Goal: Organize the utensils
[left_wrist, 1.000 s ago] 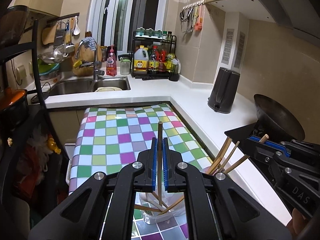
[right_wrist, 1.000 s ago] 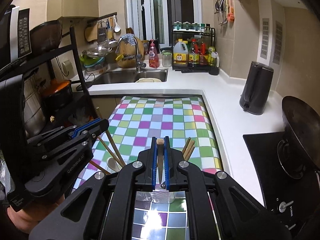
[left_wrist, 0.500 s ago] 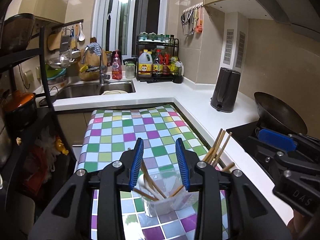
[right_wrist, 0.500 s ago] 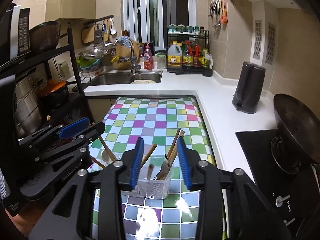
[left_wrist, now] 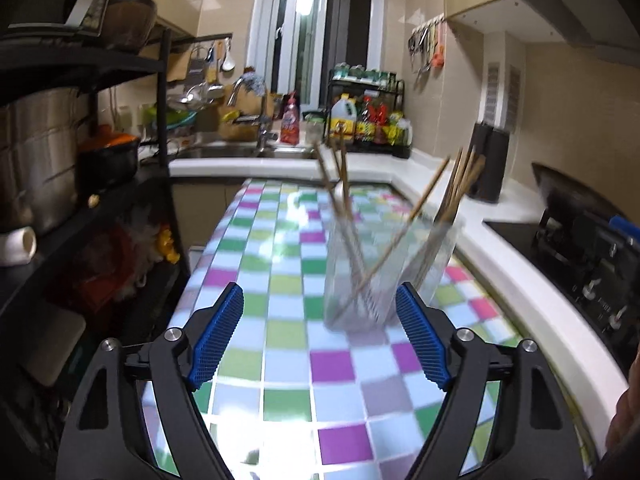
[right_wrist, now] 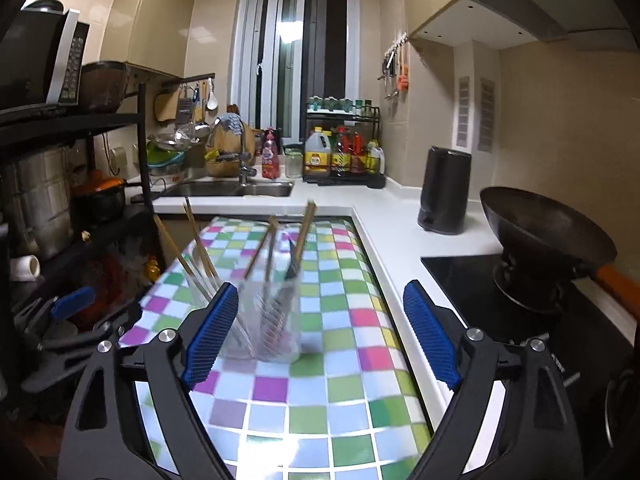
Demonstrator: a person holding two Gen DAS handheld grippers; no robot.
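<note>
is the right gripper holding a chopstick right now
No, the right gripper stands wide open with nothing between its pads; the chopsticks sit in the clear container.

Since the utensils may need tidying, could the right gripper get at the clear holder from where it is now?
Probably yes: the right gripper is open and empty, and the clear holder stands just ahead, left of centre, with only checkered cloth between.

A home kitchen: steel sink [right_wrist: 232, 189] and black rack of sauce bottles [right_wrist: 344, 152] far ahead of the claw, black wok [right_wrist: 548, 228] on a hob at its right.
</note>
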